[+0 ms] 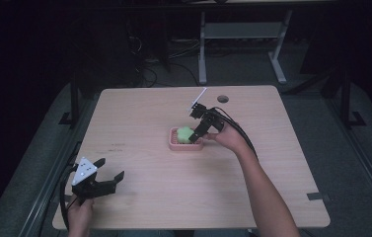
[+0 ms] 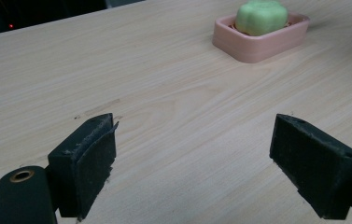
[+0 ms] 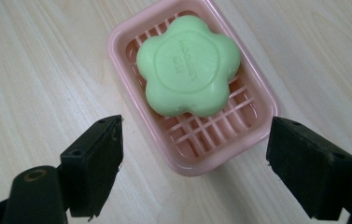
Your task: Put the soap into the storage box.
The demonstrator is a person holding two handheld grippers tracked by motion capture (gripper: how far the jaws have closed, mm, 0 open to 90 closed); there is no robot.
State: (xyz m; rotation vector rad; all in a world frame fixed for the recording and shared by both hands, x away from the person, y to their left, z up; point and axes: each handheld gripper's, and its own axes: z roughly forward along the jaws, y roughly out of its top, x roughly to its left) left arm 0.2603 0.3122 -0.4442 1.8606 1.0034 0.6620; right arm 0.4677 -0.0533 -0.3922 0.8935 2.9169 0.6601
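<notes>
- The left gripper (image 1: 108, 170) sits at the near left corner of the table (image 1: 139, 163), held by a hand (image 1: 80, 215) at the table's edge; its jaws stand wide apart with nothing between them, and in the left gripper view they hang just over bare wood.
- From that same view the soap dish (image 2: 262, 39) lies well ahead and to the right, apart from the left gripper (image 2: 197, 158); the soap (image 2: 261, 16) rises above its rim.
- Near the middle of the table the pink soap dish (image 1: 176, 144) holds the green soap (image 1: 185, 135); the soap is flower-shaped and lies flat on the slatted floor, toward one end of the dish (image 3: 117, 42); faint lettering is pressed into the soap (image 3: 187, 65), too small to read.
- The right gripper (image 1: 197, 137) is tilted down over the dish, held by the right hand (image 1: 228, 136); its jaws are spread wide, one to each side of the dish's near end; whether they touch the rim is hard to say, though they seem clear of it; the right gripper (image 3: 194, 168) grips nothing.
</notes>
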